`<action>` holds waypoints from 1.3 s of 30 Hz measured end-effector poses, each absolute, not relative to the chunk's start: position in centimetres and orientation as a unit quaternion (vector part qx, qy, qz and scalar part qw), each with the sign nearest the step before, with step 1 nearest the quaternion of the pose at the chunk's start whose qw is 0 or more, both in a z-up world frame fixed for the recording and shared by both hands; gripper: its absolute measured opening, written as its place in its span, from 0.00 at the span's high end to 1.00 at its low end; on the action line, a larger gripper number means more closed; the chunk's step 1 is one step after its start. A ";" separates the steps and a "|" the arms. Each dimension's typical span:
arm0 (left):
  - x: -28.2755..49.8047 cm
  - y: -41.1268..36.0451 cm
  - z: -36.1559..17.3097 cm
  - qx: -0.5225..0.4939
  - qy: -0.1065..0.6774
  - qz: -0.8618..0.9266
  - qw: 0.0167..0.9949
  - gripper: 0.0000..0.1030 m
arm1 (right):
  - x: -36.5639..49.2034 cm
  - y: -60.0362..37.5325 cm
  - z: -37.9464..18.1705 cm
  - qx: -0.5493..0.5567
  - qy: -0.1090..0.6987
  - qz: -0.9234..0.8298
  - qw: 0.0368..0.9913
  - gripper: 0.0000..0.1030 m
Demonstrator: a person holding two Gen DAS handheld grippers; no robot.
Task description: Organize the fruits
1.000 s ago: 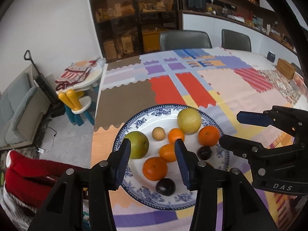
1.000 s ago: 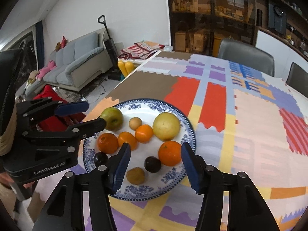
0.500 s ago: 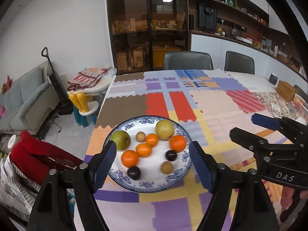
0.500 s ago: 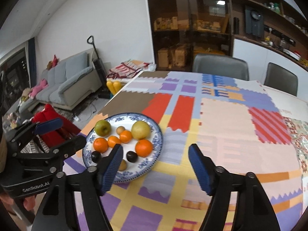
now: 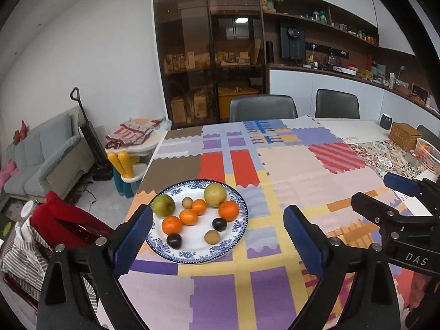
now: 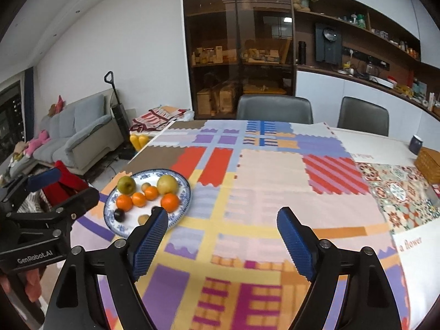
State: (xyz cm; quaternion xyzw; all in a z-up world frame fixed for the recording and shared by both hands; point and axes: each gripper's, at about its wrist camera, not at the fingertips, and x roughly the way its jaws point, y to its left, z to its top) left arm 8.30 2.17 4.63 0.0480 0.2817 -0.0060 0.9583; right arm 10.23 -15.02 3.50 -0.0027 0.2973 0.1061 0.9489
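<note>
A blue-and-white plate [image 5: 233, 236] sits near the table's left edge and holds several fruits: a green apple [image 5: 163, 205], a yellow pear [image 5: 214, 195], several oranges [image 5: 228, 210], dark plums [image 5: 174, 241] and small brown fruits [image 5: 212, 237]. The plate also shows in the right wrist view [image 6: 185, 192]. My left gripper [image 5: 218, 243] is open and empty, above and behind the plate. My right gripper [image 6: 222, 243] is open and empty, right of the plate over the cloth.
A patchwork tablecloth [image 5: 288, 170] covers the table. Two grey chairs [image 5: 262, 108] stand at the far side. A wicker box [image 5: 406, 134], a dark cup [image 5: 386, 121] and a basket [image 5: 429, 156] sit at the far right. A sofa [image 6: 79, 134] stands to the left.
Both grippers have pulled back and up from the plate, and their jaws have opened wider. The plate and fruits look smaller and have not moved.
</note>
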 end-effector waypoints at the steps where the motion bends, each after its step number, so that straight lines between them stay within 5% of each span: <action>1: 8.0 1.9 4.7 0.049 0.279 -0.005 0.959 0.04 | 9.6 -15.5 3.6 -0.003 0.295 0.103 0.950 0.20; 39: 2.0 -0.9 4.9 0.038 0.246 -0.021 0.968 0.00 | 3.0 -19.7 3.7 0.007 0.260 0.076 0.963 0.18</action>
